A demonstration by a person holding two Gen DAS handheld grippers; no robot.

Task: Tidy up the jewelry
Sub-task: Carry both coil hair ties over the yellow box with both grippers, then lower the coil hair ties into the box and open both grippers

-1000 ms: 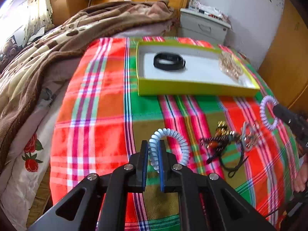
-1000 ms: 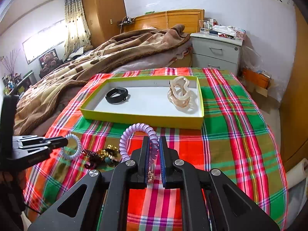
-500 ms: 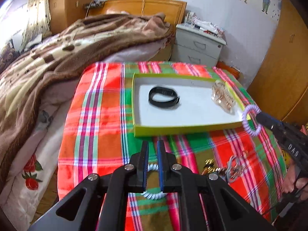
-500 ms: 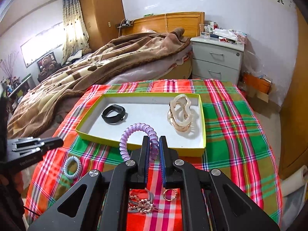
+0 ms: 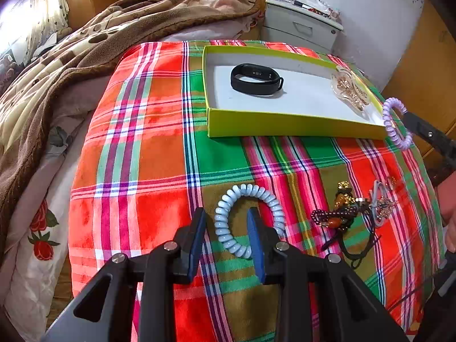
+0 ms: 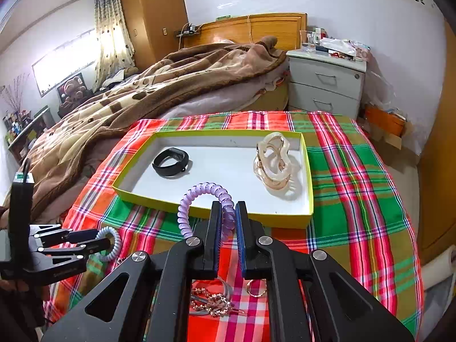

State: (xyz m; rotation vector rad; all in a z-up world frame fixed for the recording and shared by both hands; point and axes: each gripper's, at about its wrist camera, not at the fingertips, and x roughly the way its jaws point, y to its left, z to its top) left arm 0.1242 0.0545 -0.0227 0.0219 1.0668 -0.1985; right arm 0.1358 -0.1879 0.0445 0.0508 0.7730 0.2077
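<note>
Over the plaid cloth (image 5: 159,148), the left gripper (image 5: 226,238) straddles the blue coil tie (image 5: 248,219) with jaws apart, while the right gripper (image 6: 227,225), clamped on the purple coil tie (image 6: 205,205) short of the tray (image 6: 216,209), might let that springy loop slip.

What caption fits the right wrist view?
Right gripper holding a purple coil before the tray, where a black band and clip lie.

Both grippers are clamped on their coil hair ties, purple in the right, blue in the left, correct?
Not quite. The right gripper is clamped on the purple coil, but the left wrist view shows the left gripper open, straddling the blue coil.
</note>
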